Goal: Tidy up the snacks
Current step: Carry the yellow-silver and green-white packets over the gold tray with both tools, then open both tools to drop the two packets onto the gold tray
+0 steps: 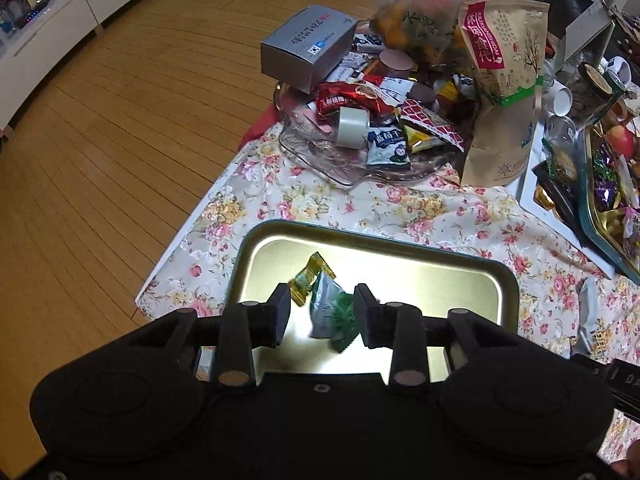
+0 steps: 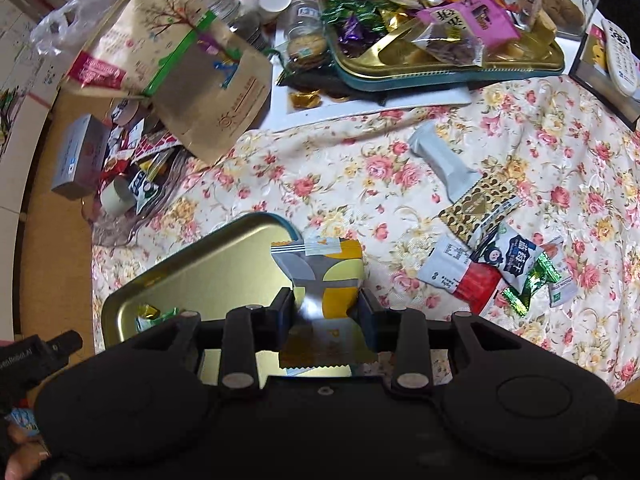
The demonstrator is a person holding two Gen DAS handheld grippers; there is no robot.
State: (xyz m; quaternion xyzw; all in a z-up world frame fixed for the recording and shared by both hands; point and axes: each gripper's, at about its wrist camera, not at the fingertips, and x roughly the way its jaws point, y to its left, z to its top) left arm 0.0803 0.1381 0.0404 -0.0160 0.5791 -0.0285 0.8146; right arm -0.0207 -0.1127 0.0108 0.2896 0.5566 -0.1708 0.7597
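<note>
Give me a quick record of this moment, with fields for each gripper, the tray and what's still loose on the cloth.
left gripper: open above the gold tray, holding nothing
right gripper: shut on the yellow-and-grey packet, at the tray's edge
tray contents: gold candy, green-and-silver candy
loose on cloth: grey wrapper, gold heart packet, red-and-white packet

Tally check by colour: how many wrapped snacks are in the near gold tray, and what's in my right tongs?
In the gold tray:
Gold candy: 1
Green-and-grey packet: 1
Held in the right tongs, over the tray's edge:
Yellow-and-grey packet: 1
Total: 3
</note>
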